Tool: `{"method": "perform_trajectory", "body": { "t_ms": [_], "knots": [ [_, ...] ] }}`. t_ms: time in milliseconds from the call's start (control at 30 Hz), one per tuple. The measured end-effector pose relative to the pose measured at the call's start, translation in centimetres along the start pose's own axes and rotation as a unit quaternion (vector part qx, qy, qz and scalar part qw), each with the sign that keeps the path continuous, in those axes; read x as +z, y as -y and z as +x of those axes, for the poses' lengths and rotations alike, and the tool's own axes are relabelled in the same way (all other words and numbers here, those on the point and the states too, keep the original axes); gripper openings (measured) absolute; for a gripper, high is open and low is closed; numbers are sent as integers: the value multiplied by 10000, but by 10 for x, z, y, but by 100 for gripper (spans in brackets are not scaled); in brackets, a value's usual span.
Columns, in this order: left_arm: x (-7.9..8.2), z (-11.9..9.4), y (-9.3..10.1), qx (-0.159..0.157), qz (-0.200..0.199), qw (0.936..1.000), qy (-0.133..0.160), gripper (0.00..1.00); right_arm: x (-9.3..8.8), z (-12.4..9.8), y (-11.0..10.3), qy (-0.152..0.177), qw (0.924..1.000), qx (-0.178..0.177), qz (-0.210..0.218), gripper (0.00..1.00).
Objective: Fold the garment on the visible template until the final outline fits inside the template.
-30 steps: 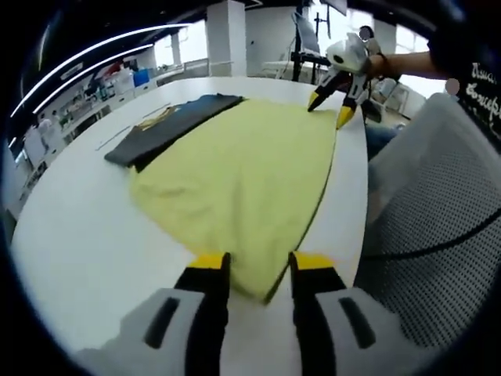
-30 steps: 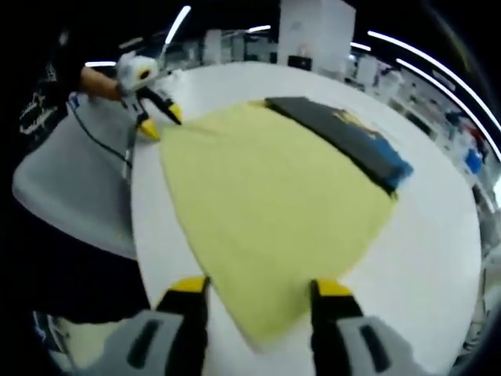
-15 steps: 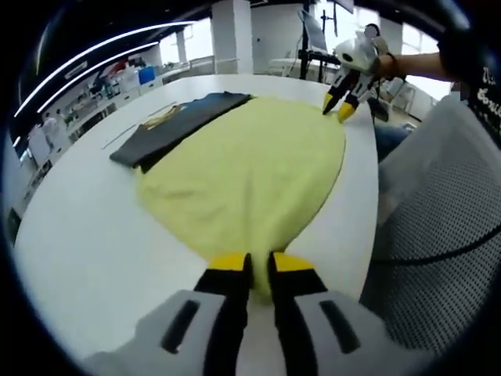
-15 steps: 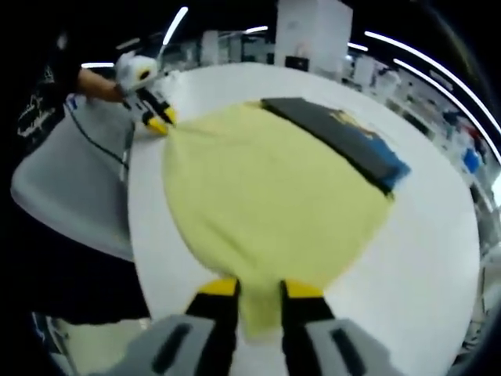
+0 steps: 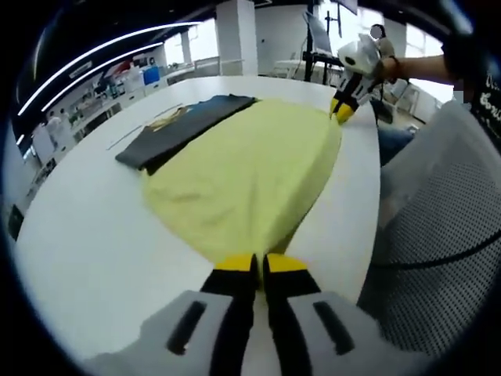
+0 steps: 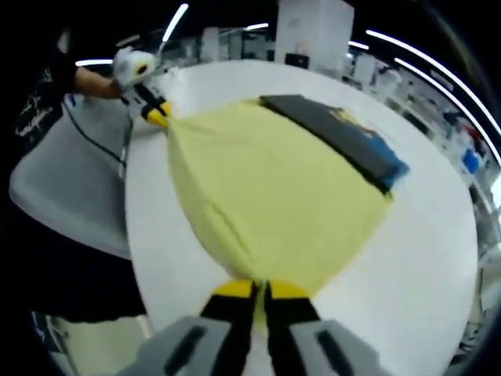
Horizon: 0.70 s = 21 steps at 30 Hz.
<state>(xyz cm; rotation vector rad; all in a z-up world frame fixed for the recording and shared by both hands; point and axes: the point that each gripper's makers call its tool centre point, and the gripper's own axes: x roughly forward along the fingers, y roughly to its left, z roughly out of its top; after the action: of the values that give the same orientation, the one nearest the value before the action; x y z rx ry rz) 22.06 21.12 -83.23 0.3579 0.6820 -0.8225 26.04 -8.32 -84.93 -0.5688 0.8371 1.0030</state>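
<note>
- The round white surface (image 5: 86,235) is the biggest thing before me; it carries everything I am working on, and its bare top shows on the far side of the cloth in the right gripper view (image 6: 438,243).
- The pale yellow fabric garment (image 5: 250,168) lies spread across the middle of the surface. It is pulled taut between my two tools and narrows to a point at each held end; in the right gripper view (image 6: 274,196) a raised fold runs along its near edge.
- The dark grey rectangular template (image 5: 184,125) lies flat on the surface at the garment's far side. The yellow cloth overlaps its near long edge; in the right gripper view (image 6: 333,129) a blue patch shows at one of its ends.
- A grey mesh chair back (image 5: 438,227) stands just beside the surface's edge, on my side.
- My left hand-held gripper (image 5: 259,265) has its yellow-tipped jaws pressed together on one corner of the garment, just above the surface; I also see it from across the cloth (image 6: 156,116), clamped on that same corner.
- My right hand-held gripper (image 6: 261,291) is likewise pinched tight on the opposite corner; from the left gripper view (image 5: 341,112) it sits at the far end, jaws closed on the cloth.
</note>
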Motion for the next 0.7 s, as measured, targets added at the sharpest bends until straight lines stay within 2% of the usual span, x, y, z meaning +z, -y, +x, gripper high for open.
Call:
{"method": "perform_trajectory", "body": {
  "t_ms": [300,500,700],
  "knots": [
    [-7,-8,-5,71,-111,9999,-9,0,2,-5,-7,82,9999,-31,60,0],
    [-5,-12,-4,152,-168,9997,-25,0,6,-9,-13,250,9992,-32,297,0],
    [-16,-18,2,107,-127,9998,-107,0,7,-12,-23,324,9987,19,397,0]
  ]
}}
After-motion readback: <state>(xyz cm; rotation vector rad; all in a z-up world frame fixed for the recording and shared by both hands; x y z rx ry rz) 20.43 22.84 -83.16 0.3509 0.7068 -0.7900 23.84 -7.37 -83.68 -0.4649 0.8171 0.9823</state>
